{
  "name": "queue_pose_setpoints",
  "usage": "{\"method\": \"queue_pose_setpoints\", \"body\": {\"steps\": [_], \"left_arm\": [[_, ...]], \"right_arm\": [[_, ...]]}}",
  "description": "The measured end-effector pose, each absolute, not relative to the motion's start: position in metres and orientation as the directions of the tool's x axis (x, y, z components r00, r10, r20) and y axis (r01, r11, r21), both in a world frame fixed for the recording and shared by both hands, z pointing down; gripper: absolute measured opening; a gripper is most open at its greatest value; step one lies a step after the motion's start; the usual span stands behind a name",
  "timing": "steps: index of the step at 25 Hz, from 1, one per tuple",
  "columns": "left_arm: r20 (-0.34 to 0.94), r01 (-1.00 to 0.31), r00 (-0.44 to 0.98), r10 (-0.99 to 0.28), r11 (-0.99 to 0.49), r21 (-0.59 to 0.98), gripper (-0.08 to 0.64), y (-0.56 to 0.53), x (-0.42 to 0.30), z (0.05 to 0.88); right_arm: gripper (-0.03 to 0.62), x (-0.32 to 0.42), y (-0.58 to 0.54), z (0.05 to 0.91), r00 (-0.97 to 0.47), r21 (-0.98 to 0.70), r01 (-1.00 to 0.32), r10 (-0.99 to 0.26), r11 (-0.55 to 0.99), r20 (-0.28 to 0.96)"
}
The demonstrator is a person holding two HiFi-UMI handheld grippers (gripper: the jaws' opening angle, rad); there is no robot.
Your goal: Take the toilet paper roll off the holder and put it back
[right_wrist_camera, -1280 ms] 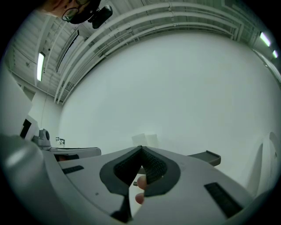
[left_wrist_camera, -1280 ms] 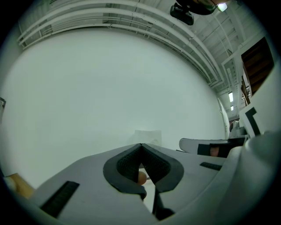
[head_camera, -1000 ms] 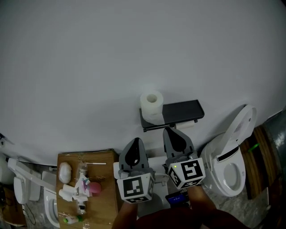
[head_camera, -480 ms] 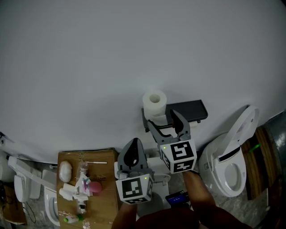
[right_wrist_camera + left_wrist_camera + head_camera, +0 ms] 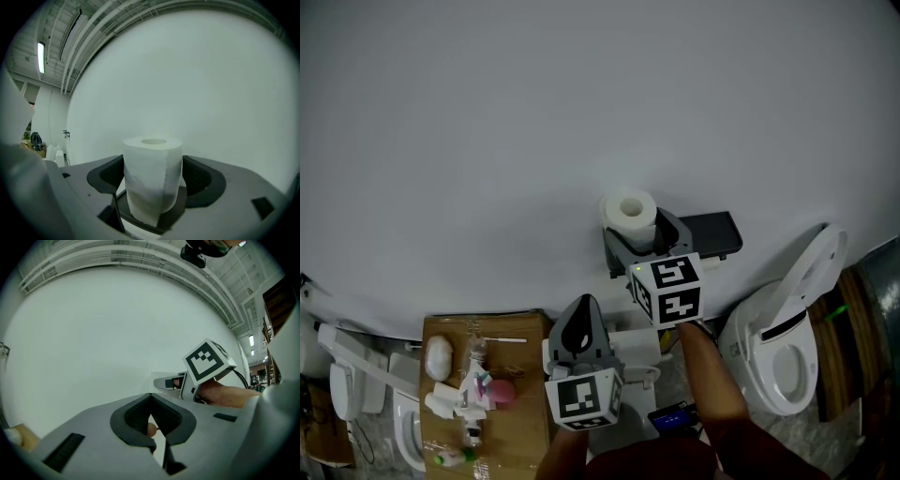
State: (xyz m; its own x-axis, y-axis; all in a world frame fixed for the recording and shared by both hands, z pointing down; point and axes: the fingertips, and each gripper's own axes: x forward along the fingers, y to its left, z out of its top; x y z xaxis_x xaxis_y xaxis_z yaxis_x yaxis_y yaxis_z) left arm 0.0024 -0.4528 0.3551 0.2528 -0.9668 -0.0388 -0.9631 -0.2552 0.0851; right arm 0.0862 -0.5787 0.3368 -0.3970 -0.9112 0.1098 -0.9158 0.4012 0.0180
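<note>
A white toilet paper roll [image 5: 630, 216] stands upright on the left end of a black wall holder with a shelf [image 5: 712, 234]. My right gripper [image 5: 645, 238] has reached up to it. Its jaws are opening, one on each side of the roll [image 5: 152, 180], and the pads do not visibly press on the paper. In the right gripper view the roll fills the gap of the right gripper [image 5: 152, 164], with the black holder base under it. My left gripper [image 5: 582, 314] hangs lower, away from the holder. The left gripper [image 5: 151, 397] is shut with nothing in it.
A white toilet [image 5: 783, 347] with its lid up stands to the right. A wooden board [image 5: 520, 412] at lower left carries small toiletries. White fixtures [image 5: 337, 384] sit at the far left. The plain white wall [image 5: 581, 112] fills the background.
The right gripper went from shut beside the left one to open, and moved forward and up until its jaws flank the roll. The left gripper stayed put.
</note>
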Motion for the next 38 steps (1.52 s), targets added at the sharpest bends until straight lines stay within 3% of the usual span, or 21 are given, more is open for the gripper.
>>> {"method": "queue_pose_setpoints", "body": {"steps": [18, 38], "left_arm": [[-0.047, -0.969, 0.224, -0.973, -0.228, 0.100, 0.005, -0.449, -0.011, 0.353], [-0.095, -0.963, 0.253, -0.963, -0.260, 0.069, 0.005, -0.425, -0.002, 0.339]], "right_arm": [[0.354, 0.088, -0.576, 0.330, -0.369, 0.016, -0.929, -0.929, 0.369, 0.037], [0.354, 0.123, -0.449, 0.304, -0.346, 0.032, -0.938, -0.936, 0.345, -0.066]]}}
